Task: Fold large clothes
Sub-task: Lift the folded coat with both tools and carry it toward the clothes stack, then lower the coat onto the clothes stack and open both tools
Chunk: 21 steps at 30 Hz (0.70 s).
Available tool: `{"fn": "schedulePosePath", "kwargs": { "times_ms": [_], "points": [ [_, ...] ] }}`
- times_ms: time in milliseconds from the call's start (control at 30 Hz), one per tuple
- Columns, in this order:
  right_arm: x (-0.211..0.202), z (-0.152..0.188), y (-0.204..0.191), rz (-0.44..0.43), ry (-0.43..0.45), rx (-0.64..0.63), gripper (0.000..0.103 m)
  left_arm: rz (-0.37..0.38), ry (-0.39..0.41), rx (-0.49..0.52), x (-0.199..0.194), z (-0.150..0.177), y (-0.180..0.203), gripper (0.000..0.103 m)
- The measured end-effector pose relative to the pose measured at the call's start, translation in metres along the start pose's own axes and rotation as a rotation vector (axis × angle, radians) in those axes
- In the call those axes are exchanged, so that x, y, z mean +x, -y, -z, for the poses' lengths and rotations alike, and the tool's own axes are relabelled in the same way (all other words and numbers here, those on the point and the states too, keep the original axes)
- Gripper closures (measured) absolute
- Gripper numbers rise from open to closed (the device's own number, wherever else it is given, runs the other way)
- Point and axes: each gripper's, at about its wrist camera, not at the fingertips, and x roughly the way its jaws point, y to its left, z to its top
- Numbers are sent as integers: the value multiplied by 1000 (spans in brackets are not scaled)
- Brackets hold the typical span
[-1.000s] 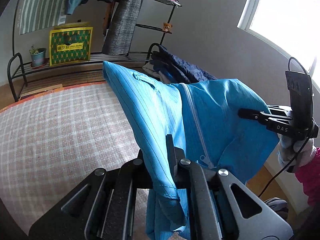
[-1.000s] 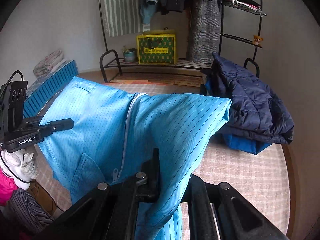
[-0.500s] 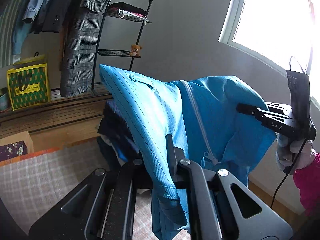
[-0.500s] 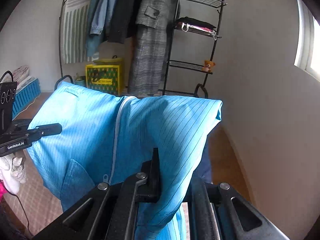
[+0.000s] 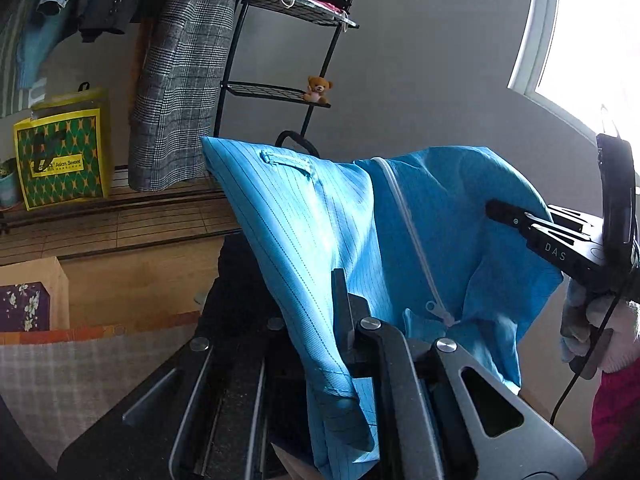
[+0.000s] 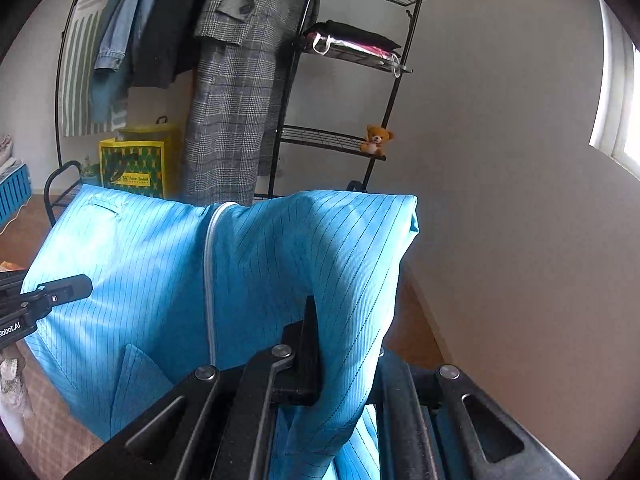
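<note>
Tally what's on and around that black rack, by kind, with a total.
Hanging garments: 4, among them the plaid coat and denim shirt
Teddy bear: 1
Yellow-green bag: 1
Potted plant: 1
Total: 7

Daylight is pouring through a window (image 5: 592, 40) at upper right onto a grey wall (image 5: 432, 60), while a black wire rack (image 6: 352, 56) is standing left of centre.

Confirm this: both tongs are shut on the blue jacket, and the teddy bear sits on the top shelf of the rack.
Wrong on the shelf. The right wrist view shows the teddy bear on the lower shelf. Both tongs are shut on the blue jacket.
</note>
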Motion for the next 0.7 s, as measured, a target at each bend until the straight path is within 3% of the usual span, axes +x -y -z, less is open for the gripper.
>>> {"fn": "schedulePosePath", "kwargs": {
  "times_ms": [200, 267, 300, 400, 433, 467, 700],
  "points": [
    [40, 16, 2, 43, -66, 5, 98, -47, -23, 42, 22, 8, 2, 98],
    [51, 21, 9, 66, -97, 32, 86, -76, -34, 55, 27, 9, 4, 96],
    [55, 23, 13, 91, -110, 41, 72, -105, -33, 63, 29, 10, 5, 94],
    [56, 27, 20, 160, -104, 56, 55, -166, -39, 60, 33, 12, 3, 76],
    [54, 28, 22, 160, -101, 66, 51, -180, -37, 54, 31, 13, 2, 59],
    [52, 28, 24, 157, -95, 74, 47, -181, -18, 51, 26, 14, 1, 51],
    [24, 27, 19, 142, -61, 91, 47, -167, 38, 75, -18, 12, 7, 51]
  ]
}}
